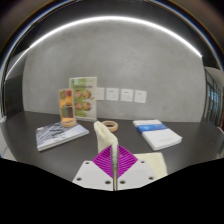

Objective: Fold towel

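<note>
Pinching a small fold of pale cream towel (pixel 106 133) between its purple pads (pixel 106 160), the gripper (pixel 112 165) has its jaws pressed together on the cloth, which stands up just above the fingertips over the dark table (pixel 30 125). Beyond it sit a tape roll (pixel 110 125), a blue-and-white book (pixel 155 134), a grey booklet (pixel 60 135) and an upright leaflet stand (pixel 80 100), before a grey wall with sockets (pixel 120 95).

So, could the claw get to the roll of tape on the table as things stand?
Probably yes: the roll of tape lies just ahead of the claw on the table, with nothing standing between them; the papers lie off to one side.
</note>
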`<move>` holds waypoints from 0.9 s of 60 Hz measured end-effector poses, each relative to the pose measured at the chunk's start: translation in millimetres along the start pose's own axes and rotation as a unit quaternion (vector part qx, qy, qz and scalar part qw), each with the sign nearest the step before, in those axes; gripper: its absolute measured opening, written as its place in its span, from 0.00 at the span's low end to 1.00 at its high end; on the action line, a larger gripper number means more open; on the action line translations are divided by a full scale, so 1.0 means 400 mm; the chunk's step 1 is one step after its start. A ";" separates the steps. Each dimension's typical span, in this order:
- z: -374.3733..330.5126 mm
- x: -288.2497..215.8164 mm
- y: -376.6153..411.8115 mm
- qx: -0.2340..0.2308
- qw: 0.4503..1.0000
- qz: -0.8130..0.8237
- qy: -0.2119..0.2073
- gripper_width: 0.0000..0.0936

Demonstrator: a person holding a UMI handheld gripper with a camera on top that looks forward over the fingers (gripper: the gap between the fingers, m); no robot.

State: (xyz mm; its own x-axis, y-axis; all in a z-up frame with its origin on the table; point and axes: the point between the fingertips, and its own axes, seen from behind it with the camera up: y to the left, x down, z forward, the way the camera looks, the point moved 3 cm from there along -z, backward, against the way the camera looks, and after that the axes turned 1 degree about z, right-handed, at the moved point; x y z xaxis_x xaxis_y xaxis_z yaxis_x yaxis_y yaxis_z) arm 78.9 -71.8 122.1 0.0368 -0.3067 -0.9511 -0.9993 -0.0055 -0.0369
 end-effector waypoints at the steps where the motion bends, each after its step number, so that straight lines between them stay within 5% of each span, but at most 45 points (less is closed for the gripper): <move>1: 0.002 0.006 -0.039 0.008 1.000 0.003 -0.004 0.03; 6: 0.014 0.043 -0.188 0.065 0.998 0.015 0.016 0.03; 16: 0.060 0.224 -0.349 0.105 0.988 0.053 0.101 0.04; 24: 0.061 0.226 -0.357 0.114 0.987 0.062 0.099 0.06; 30: 0.025 0.208 -0.353 0.137 0.984 0.057 0.102 0.35; 31: 0.014 0.204 -0.350 0.139 0.984 0.055 0.102 0.48; 37: -0.065 0.162 -0.295 0.127 0.987 0.043 0.086 0.92; 54: -0.380 0.129 0.039 0.070 0.996 0.011 0.047 0.89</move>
State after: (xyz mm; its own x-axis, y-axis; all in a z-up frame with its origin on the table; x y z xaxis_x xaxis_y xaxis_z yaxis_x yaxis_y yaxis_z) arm 64.2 -232.2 119.0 0.0077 -0.3925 -0.9197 -0.9889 0.1332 -0.0652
